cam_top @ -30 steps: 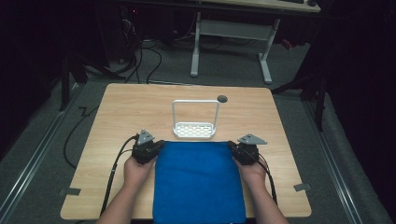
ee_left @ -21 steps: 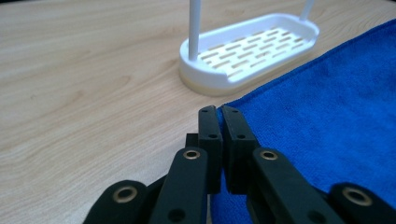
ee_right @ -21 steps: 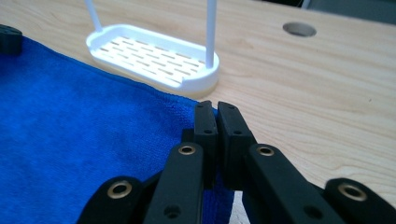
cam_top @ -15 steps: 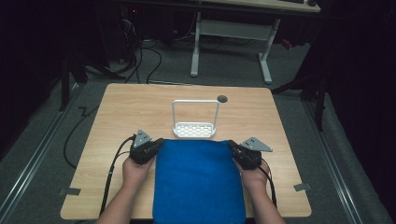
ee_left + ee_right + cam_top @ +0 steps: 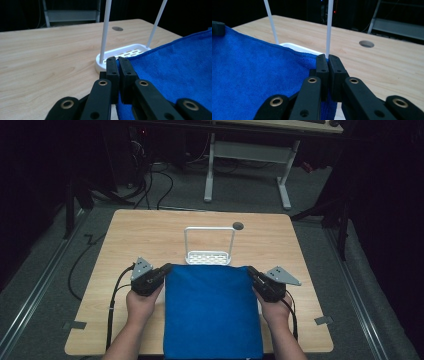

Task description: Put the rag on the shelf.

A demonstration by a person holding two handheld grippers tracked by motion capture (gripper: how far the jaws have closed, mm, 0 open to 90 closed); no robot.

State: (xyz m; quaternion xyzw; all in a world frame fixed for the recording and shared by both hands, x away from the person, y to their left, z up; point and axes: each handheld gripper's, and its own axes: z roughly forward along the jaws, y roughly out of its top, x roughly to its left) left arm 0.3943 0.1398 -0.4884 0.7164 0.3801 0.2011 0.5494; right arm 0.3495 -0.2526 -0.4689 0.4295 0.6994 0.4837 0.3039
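A blue towel (image 5: pixel 212 312) is stretched over the near middle of the wooden table (image 5: pixel 150 235), its near edge hanging past the table's front. My left gripper (image 5: pixel 166 268) is shut on the towel's far left corner, and the left gripper view has the blue towel (image 5: pixel 180 67) pinched between my left gripper's (image 5: pixel 118 65) jaws. My right gripper (image 5: pixel 251 270) is shut on the far right corner; the blue towel (image 5: pixel 257 75) spreads leftward from my right gripper (image 5: pixel 327 63). Both corners are held slightly off the table.
A white rack (image 5: pixel 209 254) with a slotted base and a tall wire hoop stands just beyond the towel's far edge. A round cable hole (image 5: pixel 238 225) lies behind it. Dark floor, cables and another table's legs (image 5: pixel 210 170) are farther back.
Both grippers have lifted a little with the towel's far corners. The far edge of the towel has risen with them and sits closer to the rack.
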